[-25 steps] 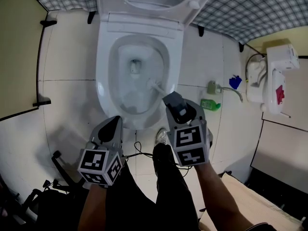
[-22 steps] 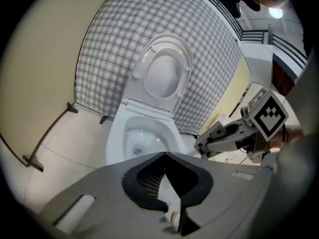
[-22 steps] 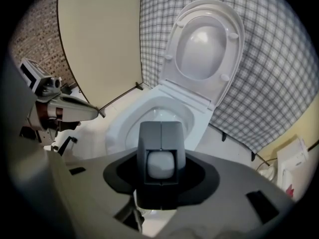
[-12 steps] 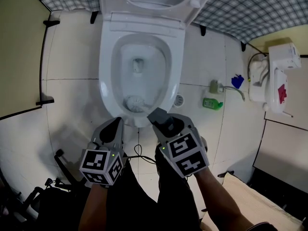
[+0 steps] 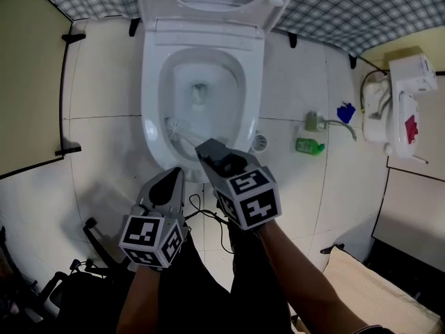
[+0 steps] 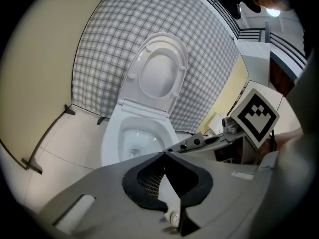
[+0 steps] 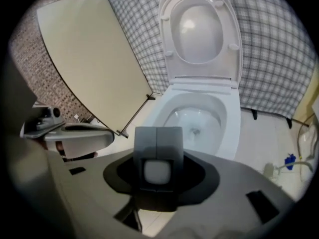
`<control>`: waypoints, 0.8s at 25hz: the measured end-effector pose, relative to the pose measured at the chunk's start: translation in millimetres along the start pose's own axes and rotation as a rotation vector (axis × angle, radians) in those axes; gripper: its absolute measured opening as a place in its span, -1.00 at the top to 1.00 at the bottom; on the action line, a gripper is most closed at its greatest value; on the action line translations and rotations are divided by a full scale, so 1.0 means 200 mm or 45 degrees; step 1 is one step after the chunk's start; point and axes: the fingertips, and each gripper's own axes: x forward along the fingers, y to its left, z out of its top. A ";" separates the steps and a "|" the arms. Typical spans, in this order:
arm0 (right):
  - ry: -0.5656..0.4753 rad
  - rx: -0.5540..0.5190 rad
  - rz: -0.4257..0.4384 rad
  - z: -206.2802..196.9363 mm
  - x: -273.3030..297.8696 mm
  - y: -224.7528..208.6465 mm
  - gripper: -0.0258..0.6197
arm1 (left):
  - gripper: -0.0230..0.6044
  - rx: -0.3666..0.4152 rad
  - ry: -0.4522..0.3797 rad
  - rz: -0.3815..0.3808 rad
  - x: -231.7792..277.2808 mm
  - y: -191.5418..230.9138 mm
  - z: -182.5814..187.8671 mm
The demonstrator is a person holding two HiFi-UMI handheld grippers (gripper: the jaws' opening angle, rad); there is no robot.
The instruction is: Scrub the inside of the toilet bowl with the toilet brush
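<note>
White brush (image 5: 177, 127), clamped in the right claw (image 5: 208, 152), slants far-left toward the bowl's (image 5: 149, 110) left wall; left claw (image 5: 170, 179) closed, empty.

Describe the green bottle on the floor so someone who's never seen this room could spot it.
From the white toilet, look right across the floor, past the round drain. The green bottle lies there, below a grey pipe fitting; it is the only bright green thing around.
</note>
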 end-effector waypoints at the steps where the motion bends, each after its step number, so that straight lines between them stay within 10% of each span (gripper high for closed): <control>1: -0.022 0.032 -0.004 0.02 0.01 -0.02 0.33 | 0.90 0.002 -0.001 -0.003 0.00 -0.01 0.00; 20: -0.615 0.450 -0.053 0.25 -0.67 -0.46 0.34 | 0.90 0.090 -0.032 -0.112 0.11 -0.28 0.14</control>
